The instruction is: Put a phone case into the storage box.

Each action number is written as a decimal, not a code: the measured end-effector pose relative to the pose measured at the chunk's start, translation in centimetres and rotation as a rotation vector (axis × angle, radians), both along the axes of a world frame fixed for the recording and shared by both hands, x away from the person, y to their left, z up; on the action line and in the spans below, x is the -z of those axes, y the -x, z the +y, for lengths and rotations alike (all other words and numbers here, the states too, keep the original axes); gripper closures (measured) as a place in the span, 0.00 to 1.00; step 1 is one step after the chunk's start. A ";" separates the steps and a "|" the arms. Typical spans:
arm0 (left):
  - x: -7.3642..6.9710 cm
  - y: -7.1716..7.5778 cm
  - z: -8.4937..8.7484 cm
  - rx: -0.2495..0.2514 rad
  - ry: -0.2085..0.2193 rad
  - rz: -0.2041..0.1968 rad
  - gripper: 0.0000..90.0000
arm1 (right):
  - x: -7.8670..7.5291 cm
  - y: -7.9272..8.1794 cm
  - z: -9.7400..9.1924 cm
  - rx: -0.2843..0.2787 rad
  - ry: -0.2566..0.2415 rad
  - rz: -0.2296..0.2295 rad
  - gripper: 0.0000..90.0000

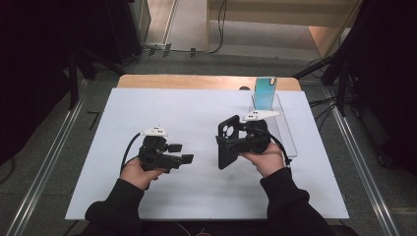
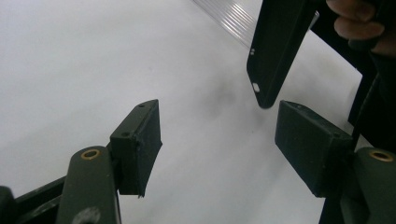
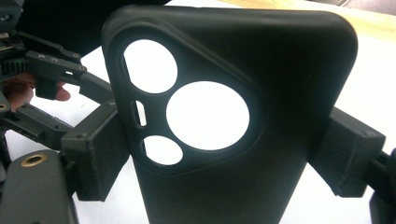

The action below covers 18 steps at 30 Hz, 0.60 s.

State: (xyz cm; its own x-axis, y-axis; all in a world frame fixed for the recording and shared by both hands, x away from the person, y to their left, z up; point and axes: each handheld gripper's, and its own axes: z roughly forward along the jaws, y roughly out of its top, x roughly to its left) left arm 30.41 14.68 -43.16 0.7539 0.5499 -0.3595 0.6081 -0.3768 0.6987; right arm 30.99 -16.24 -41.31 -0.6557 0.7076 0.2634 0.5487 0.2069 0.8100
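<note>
Phone case (image 3: 224, 121) clamped upright in right hand-held gripper (image 1: 235, 142), left hand-held gripper (image 1: 183, 153) open, empty, just beside

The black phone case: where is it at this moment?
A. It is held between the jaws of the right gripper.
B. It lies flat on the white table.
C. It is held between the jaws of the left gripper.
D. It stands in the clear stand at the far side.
A. In the right gripper view the right gripper clamps the black phone case by its two sides, while the left gripper stands open with nothing between its jaws.
</note>
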 end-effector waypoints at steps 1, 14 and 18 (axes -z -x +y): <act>0.1 0.0 0.1 0.004 -0.004 0.002 0.35 | -0.1 0.0 -0.1 -0.007 -0.005 0.001 0.14; 1.5 0.4 1.5 0.021 -0.044 0.019 0.35 | -1.5 0.2 -0.6 -0.046 0.000 -0.009 0.14; 1.7 0.7 2.1 0.019 -0.054 0.020 0.35 | -2.1 0.2 -0.9 -0.050 0.003 -0.007 0.14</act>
State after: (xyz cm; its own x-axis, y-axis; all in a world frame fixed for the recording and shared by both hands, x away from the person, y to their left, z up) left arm 29.70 16.76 -44.88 0.7573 0.5545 -0.3450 0.6142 -0.4251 0.6649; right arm 30.79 -17.17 -39.24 -0.6917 0.6750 0.2568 0.5323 0.2361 0.8130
